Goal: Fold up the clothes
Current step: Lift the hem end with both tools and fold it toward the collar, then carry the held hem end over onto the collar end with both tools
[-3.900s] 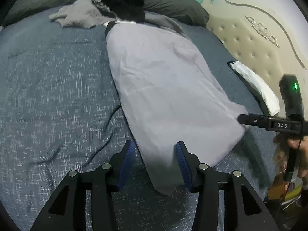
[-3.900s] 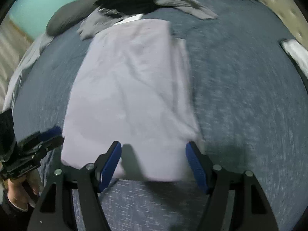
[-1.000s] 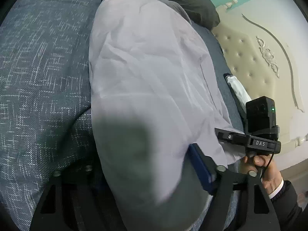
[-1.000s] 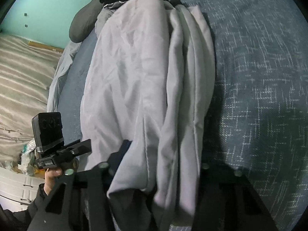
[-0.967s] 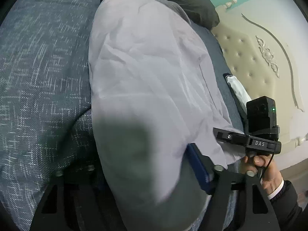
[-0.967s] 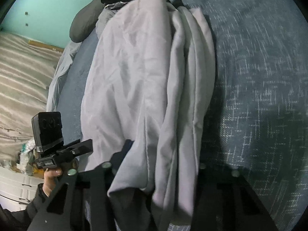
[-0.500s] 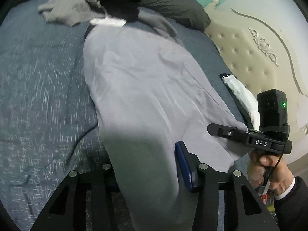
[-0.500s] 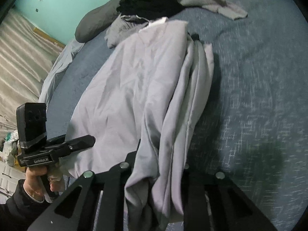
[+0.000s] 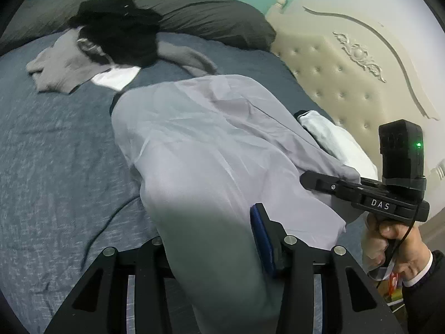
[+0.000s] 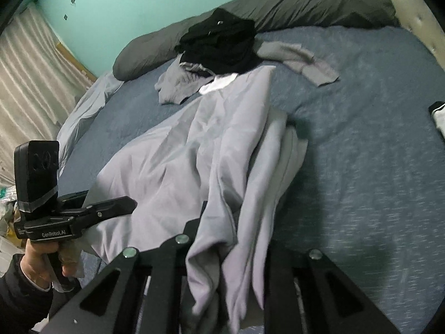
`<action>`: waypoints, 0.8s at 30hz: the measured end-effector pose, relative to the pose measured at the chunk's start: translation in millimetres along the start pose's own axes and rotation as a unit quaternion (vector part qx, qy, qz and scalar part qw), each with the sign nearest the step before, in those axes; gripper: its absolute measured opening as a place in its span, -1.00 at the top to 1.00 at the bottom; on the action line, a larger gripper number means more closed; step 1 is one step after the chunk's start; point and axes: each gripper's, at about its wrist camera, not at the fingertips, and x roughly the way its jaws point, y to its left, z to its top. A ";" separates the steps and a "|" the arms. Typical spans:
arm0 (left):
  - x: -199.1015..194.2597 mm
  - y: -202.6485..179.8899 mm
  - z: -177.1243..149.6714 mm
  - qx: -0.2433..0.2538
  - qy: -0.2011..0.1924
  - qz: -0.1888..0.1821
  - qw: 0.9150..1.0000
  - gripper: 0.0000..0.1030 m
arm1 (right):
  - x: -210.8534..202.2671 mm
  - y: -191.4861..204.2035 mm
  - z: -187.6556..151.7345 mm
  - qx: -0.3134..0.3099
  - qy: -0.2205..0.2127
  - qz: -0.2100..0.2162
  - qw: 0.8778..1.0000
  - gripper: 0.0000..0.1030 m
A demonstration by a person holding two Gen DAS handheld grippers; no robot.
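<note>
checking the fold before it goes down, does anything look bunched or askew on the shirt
Yes: the pale lilac shirt is bunched into loose ropey pleats along its right edge, by the right gripper, instead of lying flat; the left gripper side drapes smoother.

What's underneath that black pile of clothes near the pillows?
Under the black clothes a crumpled grey garment sticks out, with a white piece beside it, all on the blue bedspread. Anything else beneath the pile is covered.
</note>
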 end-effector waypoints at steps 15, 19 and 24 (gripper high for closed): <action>33.9 -119.7 58.0 0.058 -0.012 -0.029 0.998 0.11 | -115.7 -67.8 21.2 0.001 -0.059 -0.051 0.997 0.73; 45.5 -153.2 75.1 0.072 -0.017 -0.039 0.996 0.11 | -147.1 -87.5 28.5 0.001 -0.075 -0.065 0.995 0.73; 60.8 -195.9 95.1 0.090 -0.022 -0.049 0.995 0.11 | -185.7 -113.3 38.0 -0.001 -0.091 -0.086 0.992 0.73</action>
